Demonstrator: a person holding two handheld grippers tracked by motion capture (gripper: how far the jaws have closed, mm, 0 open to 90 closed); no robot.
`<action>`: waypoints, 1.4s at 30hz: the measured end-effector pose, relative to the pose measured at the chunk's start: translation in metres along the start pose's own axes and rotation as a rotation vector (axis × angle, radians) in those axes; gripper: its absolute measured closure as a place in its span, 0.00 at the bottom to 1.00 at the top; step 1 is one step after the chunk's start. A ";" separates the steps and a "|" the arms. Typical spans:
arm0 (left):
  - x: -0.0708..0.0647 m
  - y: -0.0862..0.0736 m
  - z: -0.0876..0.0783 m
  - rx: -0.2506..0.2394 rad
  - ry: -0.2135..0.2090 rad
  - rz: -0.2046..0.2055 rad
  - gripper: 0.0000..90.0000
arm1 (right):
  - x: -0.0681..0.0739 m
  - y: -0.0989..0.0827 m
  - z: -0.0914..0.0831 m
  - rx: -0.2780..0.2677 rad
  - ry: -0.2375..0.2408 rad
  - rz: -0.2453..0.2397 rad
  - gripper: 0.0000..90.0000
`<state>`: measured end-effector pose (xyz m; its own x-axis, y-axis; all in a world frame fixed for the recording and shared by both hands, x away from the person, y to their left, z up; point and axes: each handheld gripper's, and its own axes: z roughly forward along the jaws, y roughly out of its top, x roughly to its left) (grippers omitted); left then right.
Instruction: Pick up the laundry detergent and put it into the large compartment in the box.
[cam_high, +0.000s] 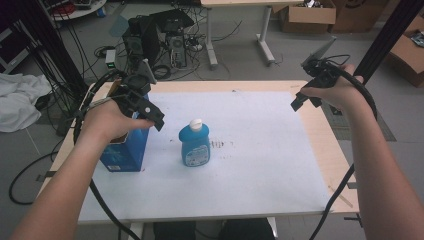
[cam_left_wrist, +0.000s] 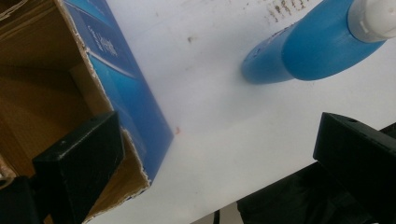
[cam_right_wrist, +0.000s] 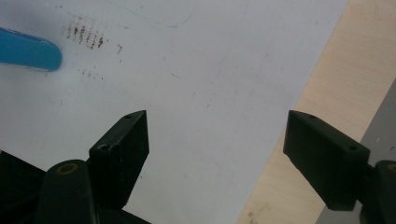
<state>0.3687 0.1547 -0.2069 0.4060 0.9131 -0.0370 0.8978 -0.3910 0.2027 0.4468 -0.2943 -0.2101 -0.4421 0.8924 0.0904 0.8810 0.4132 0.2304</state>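
A blue bottle (cam_high: 195, 143) with a white cap stands upright near the middle of the white mat (cam_high: 260, 150). To its left stands an open-topped blue cardboard box (cam_high: 126, 151). My left gripper (cam_high: 147, 117) hovers open over the box's near right corner. In the left gripper view one jaw hangs over the box's brown inside (cam_left_wrist: 42, 93) and the other over the mat's edge, with the bottle (cam_left_wrist: 308, 51) farther off. My right gripper (cam_high: 306, 103) is held open and empty above the mat's far right edge. The right gripper (cam_right_wrist: 217, 154) view catches the bottle's base (cam_right_wrist: 28, 52).
The wooden table (cam_high: 325, 140) shows bare along the mat's right side. Brown smudges (cam_high: 220, 145) mark the mat right of the bottle. Computer towers (cam_high: 155, 40), cables and cardboard boxes (cam_high: 307, 15) sit on the floor beyond the table.
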 end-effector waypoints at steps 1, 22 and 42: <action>0.000 0.000 -0.001 -0.003 0.002 0.001 0.03 | -0.001 0.000 0.000 -0.001 -0.001 -0.004 0.25; -0.019 0.012 -0.011 -0.068 -0.003 0.154 0.02 | -0.003 -0.009 0.001 -0.006 -0.007 0.008 0.25; -0.051 0.031 0.004 -0.087 -0.068 0.331 0.02 | -0.011 -0.019 0.005 0.010 -0.013 0.031 0.26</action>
<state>0.3769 0.0959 -0.2025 0.6858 0.7275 -0.0200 0.6988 -0.6507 0.2971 0.4362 -0.3111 -0.2202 -0.4121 0.9072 0.0846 0.8961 0.3868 0.2175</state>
